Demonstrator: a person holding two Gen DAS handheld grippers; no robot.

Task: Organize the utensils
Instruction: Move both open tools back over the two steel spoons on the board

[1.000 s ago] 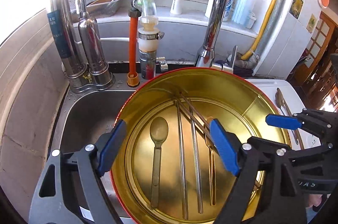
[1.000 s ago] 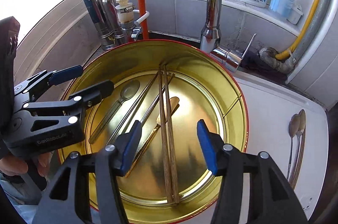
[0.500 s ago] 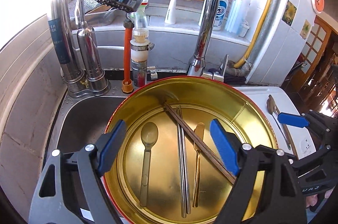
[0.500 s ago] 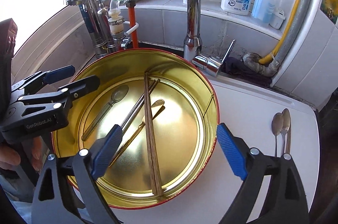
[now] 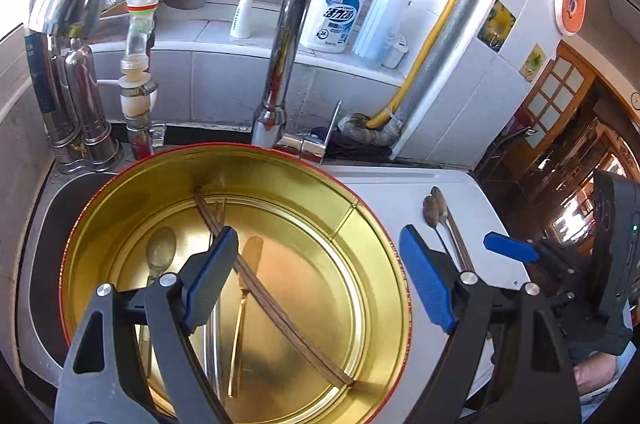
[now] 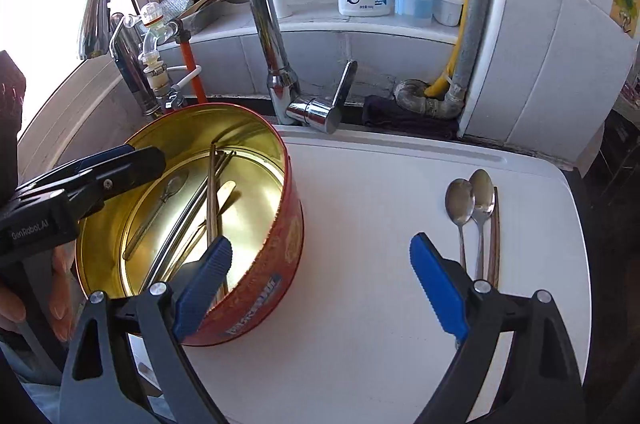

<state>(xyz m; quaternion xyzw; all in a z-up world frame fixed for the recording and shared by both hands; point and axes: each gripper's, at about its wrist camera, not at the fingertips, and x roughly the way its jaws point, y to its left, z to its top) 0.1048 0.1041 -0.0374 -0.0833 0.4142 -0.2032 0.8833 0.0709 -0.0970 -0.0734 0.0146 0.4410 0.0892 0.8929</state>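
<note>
Round tin [image 6: 256, 264], red outside and gold inside, sits on the white worktop [image 6: 380, 224] at its left end, beside the sink [image 5: 44, 264] and in front of the tap [image 6: 272, 64]; inside the tin lie a pair of wooden chopsticks [image 5: 276, 312], long axis diagonal in the left wrist view, far tips against the back wall near the tap, near ends at the front right of the floor; a pair of metal chopsticks [image 6: 180, 224] lies alongside, crossing under the wooden pair near the back; a silver spoon [image 5: 160, 252] lies at the left of the floor, bowl toward the tap, handle toward the camera; a gold utensil [image 5: 244, 288] lies between spoon and wooden chopsticks, broad end toward the tap, handle toward the camera; well apart at the right end of the worktop, two spoons [image 6: 472, 204] lie side by side, touching, bowls toward the wall, handles toward the camera; a dark pair of chopsticks [image 6: 495, 236] lies just right of them, parallel; left gripper [image 5: 316, 280] hangs over the tin, fingers wide and holding nothing, left finger over the tin floor, right finger beyond the rim; right gripper [image 6: 320, 284] over the worktop between the tin and the spoons, fingers wide, holding nothing.
</note>
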